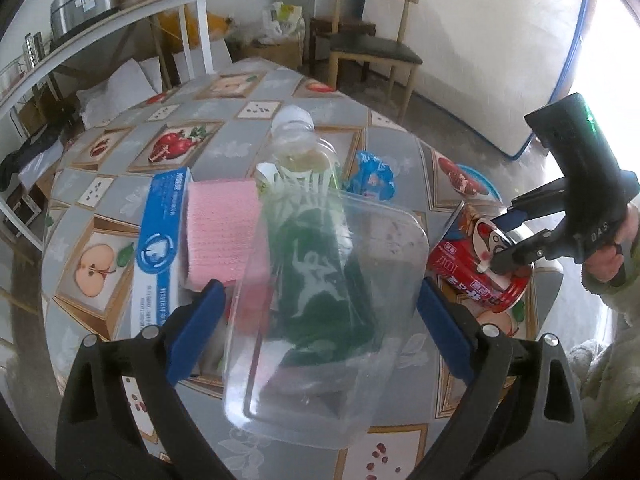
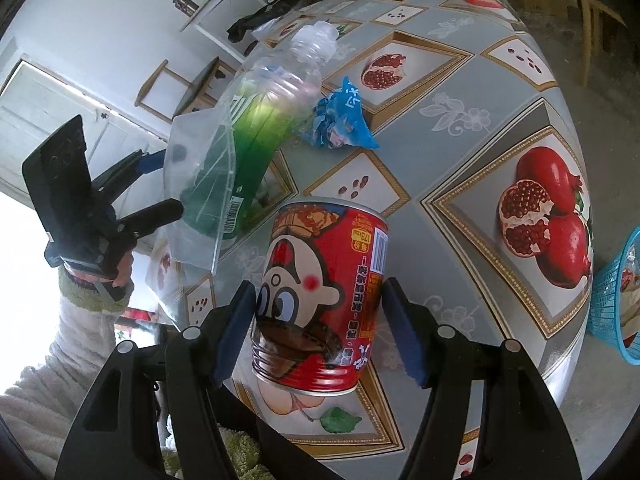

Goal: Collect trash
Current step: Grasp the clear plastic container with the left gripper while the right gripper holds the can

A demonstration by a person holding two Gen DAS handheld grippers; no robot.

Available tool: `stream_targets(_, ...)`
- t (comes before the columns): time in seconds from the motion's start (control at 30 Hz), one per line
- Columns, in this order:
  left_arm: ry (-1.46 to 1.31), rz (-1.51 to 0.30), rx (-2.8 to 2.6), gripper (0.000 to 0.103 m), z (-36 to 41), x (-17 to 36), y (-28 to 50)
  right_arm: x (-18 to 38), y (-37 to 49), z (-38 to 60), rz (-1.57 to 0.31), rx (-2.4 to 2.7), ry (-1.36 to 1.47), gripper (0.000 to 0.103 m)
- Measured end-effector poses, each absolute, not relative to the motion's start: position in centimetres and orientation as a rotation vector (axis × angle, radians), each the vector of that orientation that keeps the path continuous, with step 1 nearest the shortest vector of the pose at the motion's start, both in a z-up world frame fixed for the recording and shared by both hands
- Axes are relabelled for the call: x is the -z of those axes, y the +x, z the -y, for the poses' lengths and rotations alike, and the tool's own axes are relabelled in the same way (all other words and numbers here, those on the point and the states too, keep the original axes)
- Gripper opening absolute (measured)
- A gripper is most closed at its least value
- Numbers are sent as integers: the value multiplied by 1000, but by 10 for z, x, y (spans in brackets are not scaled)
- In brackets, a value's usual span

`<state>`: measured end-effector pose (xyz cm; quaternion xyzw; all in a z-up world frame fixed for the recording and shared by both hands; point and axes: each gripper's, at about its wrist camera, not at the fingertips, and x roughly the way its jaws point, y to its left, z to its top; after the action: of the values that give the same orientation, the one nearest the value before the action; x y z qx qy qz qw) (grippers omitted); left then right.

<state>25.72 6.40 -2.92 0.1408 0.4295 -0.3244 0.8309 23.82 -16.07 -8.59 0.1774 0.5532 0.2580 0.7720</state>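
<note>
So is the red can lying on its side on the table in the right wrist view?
No, the red can is lifted off the table, clamped between the pads of the right gripper.

- The left gripper point(image 1: 320, 316) points steeply down, its blue pads point(image 1: 196, 332) spread wide around a clear plastic tray point(image 1: 320, 320); whether they press on it cannot be told.
- The right gripper point(image 2: 316, 328) also tilts down, its pads point(image 2: 234, 332) clamped on a red drink can point(image 2: 320, 304).
- Each hand point(image 1: 612, 256) wears a fuzzy pale sleeve point(image 2: 72, 340).
</note>
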Motion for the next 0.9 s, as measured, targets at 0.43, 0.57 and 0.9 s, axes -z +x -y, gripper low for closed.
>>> stream_targets(0.43, 381, -923, 626, 85, -56, 28, 239, 88, 239, 162, -1195, -567, 403, 64)
stream_targets(0.57, 331, -908, 600, 85, -66, 17, 230, 90, 238, 164, -1192, -568, 413, 64)
stream_targets(0.9, 100, -843, 518, 85, -105, -7, 175, 87, 236, 160, -1193, -551, 378, 63)
